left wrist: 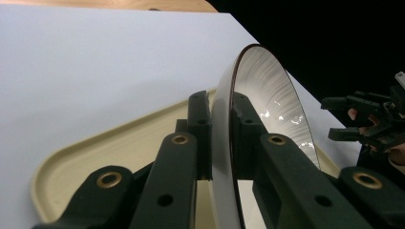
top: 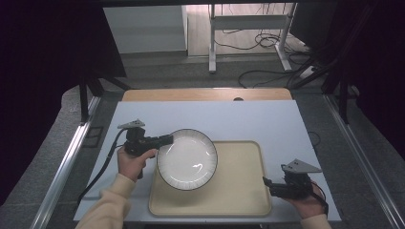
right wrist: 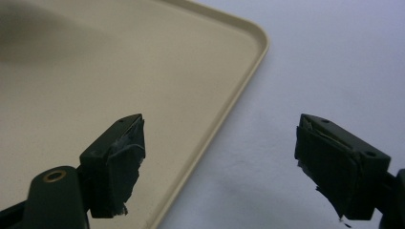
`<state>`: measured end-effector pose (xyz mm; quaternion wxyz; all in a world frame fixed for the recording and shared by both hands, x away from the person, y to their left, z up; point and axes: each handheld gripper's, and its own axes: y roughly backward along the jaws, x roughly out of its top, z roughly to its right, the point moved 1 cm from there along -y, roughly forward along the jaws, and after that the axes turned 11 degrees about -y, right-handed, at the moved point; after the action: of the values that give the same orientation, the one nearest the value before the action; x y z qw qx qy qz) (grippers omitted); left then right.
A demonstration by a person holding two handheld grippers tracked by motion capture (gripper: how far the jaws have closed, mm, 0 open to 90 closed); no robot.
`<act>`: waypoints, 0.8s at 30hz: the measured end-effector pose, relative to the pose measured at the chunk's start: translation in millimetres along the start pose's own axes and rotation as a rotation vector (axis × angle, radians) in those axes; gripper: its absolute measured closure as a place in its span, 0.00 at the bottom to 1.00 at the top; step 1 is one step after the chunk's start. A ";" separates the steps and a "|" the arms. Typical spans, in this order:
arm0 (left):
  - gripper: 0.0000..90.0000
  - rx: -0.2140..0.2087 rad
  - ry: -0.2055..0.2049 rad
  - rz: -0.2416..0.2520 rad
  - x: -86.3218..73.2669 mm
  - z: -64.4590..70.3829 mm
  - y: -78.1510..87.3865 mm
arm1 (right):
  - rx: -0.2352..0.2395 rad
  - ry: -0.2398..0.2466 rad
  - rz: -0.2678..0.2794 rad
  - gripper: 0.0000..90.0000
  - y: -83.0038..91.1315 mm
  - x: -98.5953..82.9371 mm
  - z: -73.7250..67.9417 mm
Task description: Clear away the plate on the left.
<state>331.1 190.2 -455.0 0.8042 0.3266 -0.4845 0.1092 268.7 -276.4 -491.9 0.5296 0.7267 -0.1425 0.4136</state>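
Leftward, left claw [top: 168, 139] clamped on tilted plate [top: 187, 159] rim, right claw [top: 267, 185] spread, low beside tray [top: 239, 200].

The plate [top: 187, 160] is round and white, with a thin dark rim line and fine ribbed lines running around its border. A small bright glare sits on its smooth centre. It is held at its left edge, clamped between the jaws of my left gripper [top: 168, 139]; one jaw is on each face, as my left gripper view [left wrist: 267, 95] shows. It is tilted, not lying flat. It sits over the left part of the tray [top: 239, 191], and its left edge overhangs the tray's left rim.

The tray is beige and rectangular, with rounded corners and a low raised rim [right wrist: 224, 119]. It lies flat on the white table [top: 215, 114].
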 end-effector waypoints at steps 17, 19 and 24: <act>0.91 -0.053 -0.004 -0.023 2.1 14.7 -35.1 | 0.005 -0.003 -0.004 0.20 -0.6 -0.4 1.2; 0.91 -0.060 -0.005 -0.029 2.2 16.8 -39.6 | 0.006 -0.003 -0.005 0.20 -1.0 -0.4 1.3; 0.91 -0.105 -0.009 -0.035 0.6 21.3 -50.8 | 0.006 -0.005 -0.006 0.20 -1.0 -0.6 1.7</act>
<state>341.3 137.9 -469.1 0.8199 0.2929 -0.4872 0.0681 269.7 -277.7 -493.1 0.5284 0.7297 -0.1402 0.4106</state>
